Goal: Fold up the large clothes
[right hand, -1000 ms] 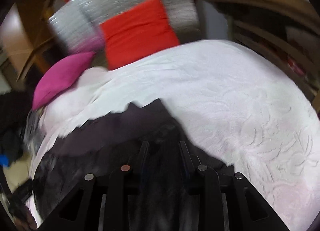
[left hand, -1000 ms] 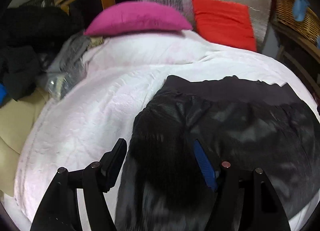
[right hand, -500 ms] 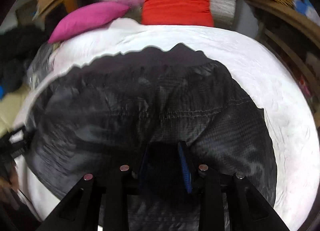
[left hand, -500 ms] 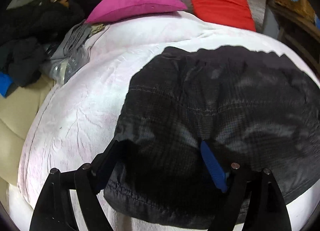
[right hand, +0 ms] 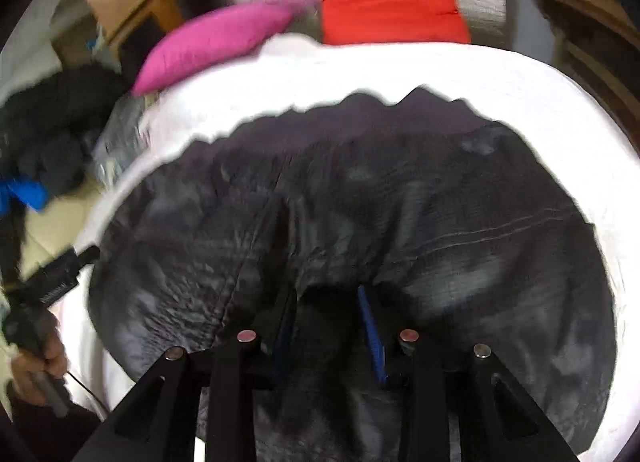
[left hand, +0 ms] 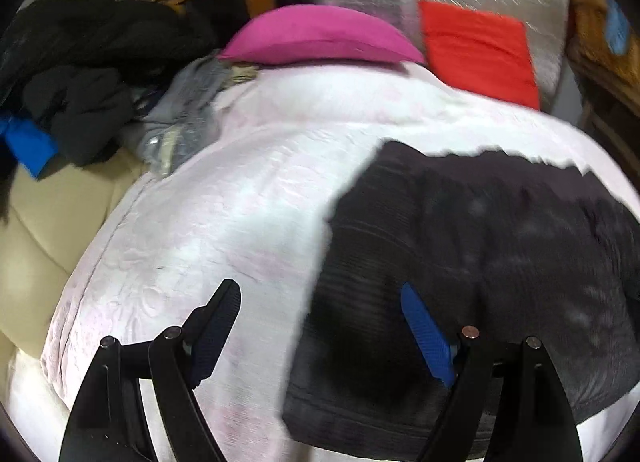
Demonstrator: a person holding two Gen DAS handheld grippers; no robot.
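Right wrist: garment beneath gripper.

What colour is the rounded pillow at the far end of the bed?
Magenta pink. The pillow shows best in the left wrist view.

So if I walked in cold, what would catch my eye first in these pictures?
Probably the big dark garment spread over the white quilted bedcover, filling the middle of both views. Behind it, at the head of the bed, a magenta pillow and a bright red cushion stand out sharply. In the foreground, the left tool gapes wide over the garment's edge, while the right tool pinches the cloth.
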